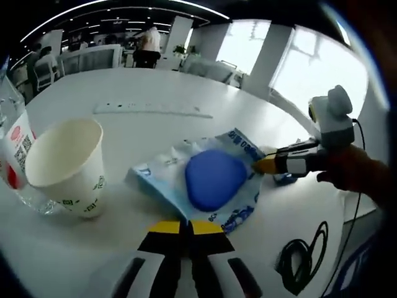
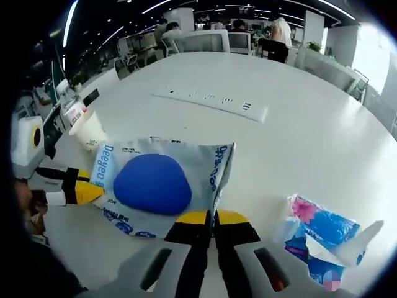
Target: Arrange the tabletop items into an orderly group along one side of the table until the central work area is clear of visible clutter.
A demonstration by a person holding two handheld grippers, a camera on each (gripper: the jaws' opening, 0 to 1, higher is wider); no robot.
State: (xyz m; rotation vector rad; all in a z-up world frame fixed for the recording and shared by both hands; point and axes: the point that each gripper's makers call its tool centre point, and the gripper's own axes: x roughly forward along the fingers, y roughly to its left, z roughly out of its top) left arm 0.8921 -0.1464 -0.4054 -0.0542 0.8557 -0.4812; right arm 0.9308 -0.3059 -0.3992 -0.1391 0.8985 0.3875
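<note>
A blue and white wipes pack (image 1: pixel 214 180) with a blue oval lid lies on the white table (image 1: pixel 155 87). My left gripper (image 1: pixel 187 226) is shut on the pack's near edge, its yellow tips pressed together. From the right, my right gripper (image 1: pixel 263 165) pinches the pack's far corner. In the right gripper view the same pack (image 2: pixel 155 183) lies just ahead of my right gripper (image 2: pixel 212 217), shut on its edge, and my left gripper (image 2: pixel 87 192) holds the opposite side. One corner of the pack curls upward.
A paper cup (image 1: pixel 68 167) and a plastic bottle (image 1: pixel 15 155) stand left of the pack. A white power strip (image 1: pixel 152 110) lies farther back. A black cable (image 1: pixel 301 254) coils near the table edge. A flowered tissue packet (image 2: pixel 322 239) lies at the right.
</note>
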